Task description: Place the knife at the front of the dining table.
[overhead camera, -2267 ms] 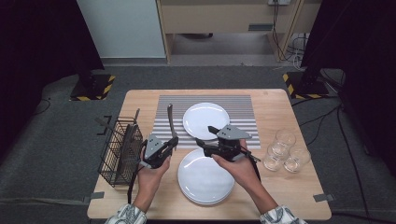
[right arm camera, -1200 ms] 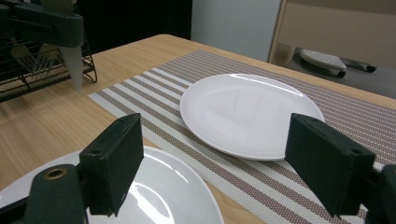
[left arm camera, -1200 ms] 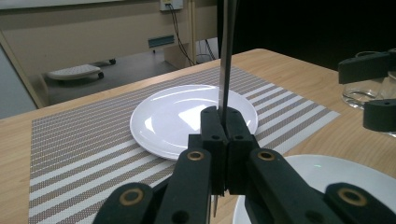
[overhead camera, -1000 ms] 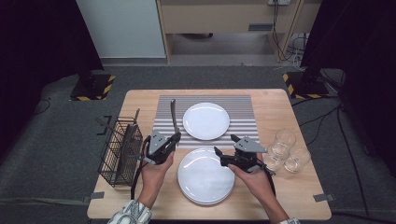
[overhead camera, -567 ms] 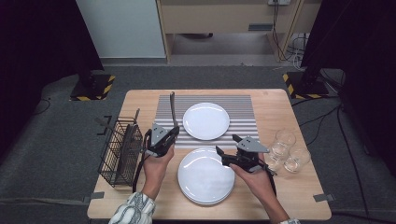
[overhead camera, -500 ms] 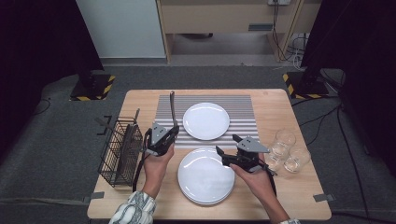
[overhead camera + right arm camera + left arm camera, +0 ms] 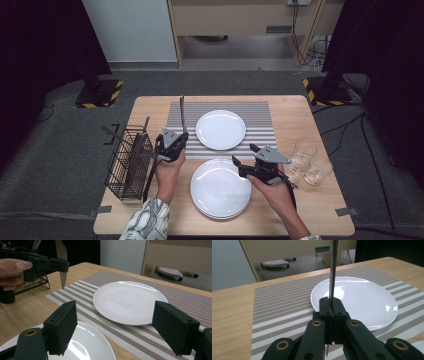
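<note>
1. L gripper jaws clamped on knife, blade upright; shifted slightly left vs 1 s ago, now over placemat left edge, beside plate.
2. R gripper jaws open, empty, unmoved over near plate stack.

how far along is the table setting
Done: one plate lies on the striped mat. In hand: the left tool is shut on a knife, held upright over the mat's left part beside that plate. The right tool is open, holding nothing, above the stack of plates. Left, likely: laying the knife down; more cutlery stands in the basket, and three glasses wait at the right.
</note>
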The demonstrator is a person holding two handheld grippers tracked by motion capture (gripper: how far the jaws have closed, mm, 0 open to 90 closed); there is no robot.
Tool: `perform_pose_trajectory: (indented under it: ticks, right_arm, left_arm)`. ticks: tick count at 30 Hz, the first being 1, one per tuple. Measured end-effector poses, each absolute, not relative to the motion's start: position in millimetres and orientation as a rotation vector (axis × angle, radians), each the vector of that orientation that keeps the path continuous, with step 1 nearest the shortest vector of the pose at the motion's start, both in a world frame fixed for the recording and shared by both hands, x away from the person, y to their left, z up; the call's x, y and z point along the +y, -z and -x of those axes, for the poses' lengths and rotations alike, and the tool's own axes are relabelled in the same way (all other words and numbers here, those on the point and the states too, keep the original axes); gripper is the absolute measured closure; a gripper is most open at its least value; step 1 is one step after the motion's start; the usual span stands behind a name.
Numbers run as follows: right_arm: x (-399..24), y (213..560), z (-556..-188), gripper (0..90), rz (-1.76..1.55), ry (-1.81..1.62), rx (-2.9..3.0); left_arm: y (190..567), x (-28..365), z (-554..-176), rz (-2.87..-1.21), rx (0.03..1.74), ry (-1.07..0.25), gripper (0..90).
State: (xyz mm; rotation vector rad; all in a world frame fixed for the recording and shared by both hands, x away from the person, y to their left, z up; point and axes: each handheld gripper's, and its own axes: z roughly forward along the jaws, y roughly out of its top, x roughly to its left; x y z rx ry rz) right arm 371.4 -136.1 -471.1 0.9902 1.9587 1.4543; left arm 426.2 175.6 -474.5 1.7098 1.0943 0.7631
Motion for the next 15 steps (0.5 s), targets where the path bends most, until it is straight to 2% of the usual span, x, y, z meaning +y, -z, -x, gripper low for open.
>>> perform_pose_trajectory:
  ticks: [15]
  right_arm:
    - [-135, 471, -371, 20.0, -0.997, -1.456, 1.961]
  left_arm:
    - [447, 166, -441, -1.690, 1.116, -0.777, 88.7]
